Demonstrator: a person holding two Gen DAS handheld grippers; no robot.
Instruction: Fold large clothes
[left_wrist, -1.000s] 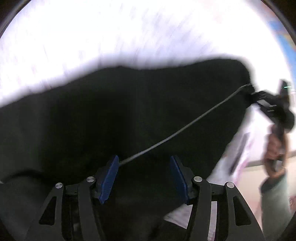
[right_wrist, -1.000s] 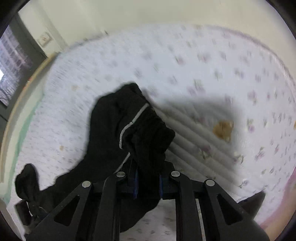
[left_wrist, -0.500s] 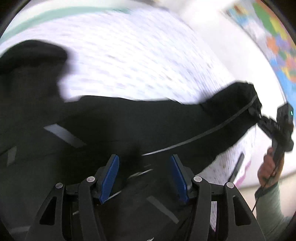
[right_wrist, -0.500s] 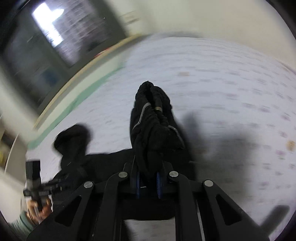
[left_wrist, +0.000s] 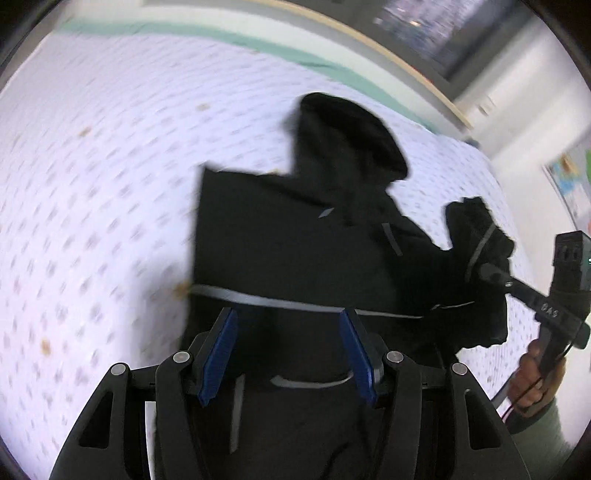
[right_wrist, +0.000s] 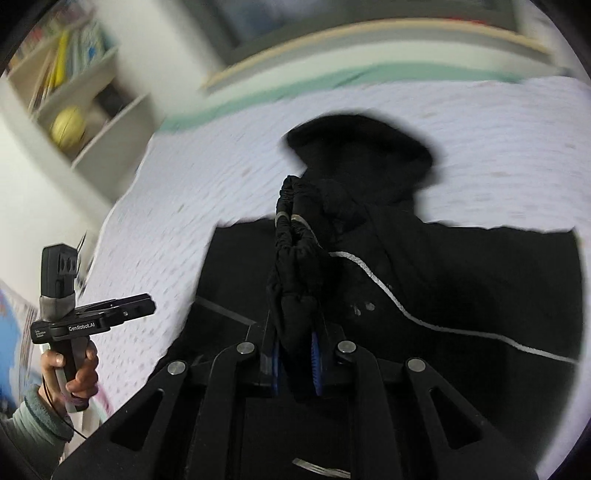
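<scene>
A black hooded jacket (left_wrist: 295, 240) (right_wrist: 461, 277) with thin grey stripes lies spread on the bed, its hood (left_wrist: 347, 129) (right_wrist: 358, 147) toward the far side. My right gripper (right_wrist: 295, 332) (left_wrist: 495, 275) is shut on a bunched sleeve cuff (right_wrist: 295, 240) (left_wrist: 476, 229) and holds it lifted above the jacket's body. Over the jacket's near edge my left gripper (left_wrist: 288, 314) hovers open, with nothing between its blue pads (left_wrist: 218, 354). The right wrist view shows it off to the left (right_wrist: 147, 306), in a hand, beside the jacket.
The bed's white flowered sheet (left_wrist: 92, 184) (right_wrist: 498, 129) surrounds the jacket. A pale wooden ledge (left_wrist: 406, 70) and a dark window run along the far side. A shelf with books and a yellow ball (right_wrist: 68, 125) stands at the left. A map poster (left_wrist: 569, 181) hangs on the right.
The left gripper swung away from close over the jacket, rolling and rising, so the hood and folded body now show. The right gripper carried the sleeve cuff over the jacket's body.
</scene>
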